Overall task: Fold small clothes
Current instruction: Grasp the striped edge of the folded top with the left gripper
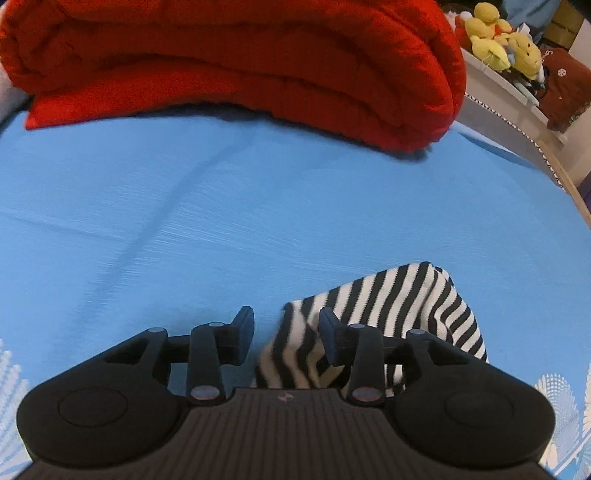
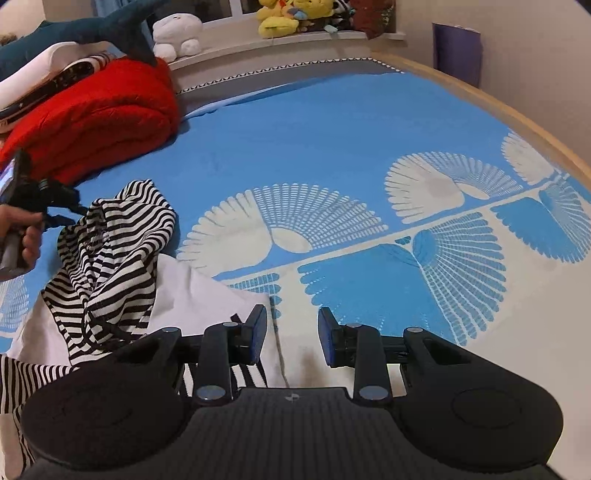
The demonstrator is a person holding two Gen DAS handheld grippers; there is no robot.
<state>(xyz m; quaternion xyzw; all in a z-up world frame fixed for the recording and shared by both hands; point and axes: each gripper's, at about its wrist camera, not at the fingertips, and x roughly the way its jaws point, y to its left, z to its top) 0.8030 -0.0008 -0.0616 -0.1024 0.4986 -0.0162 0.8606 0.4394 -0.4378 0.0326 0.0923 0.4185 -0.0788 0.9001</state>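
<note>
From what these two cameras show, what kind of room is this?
Most likely a bedroom. The work surface is a bed with a blue sheet printed with white fans, a folded red quilted blanket lies at its far end, and yellow plush toys sit on the pale ledge behind it.

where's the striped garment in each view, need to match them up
Left wrist: striped garment at lower right, bunched beside the left gripper.
Right wrist: striped garment at left, draped over white cloth.
Shared landmark: red blanket on the blue sheet.
</note>
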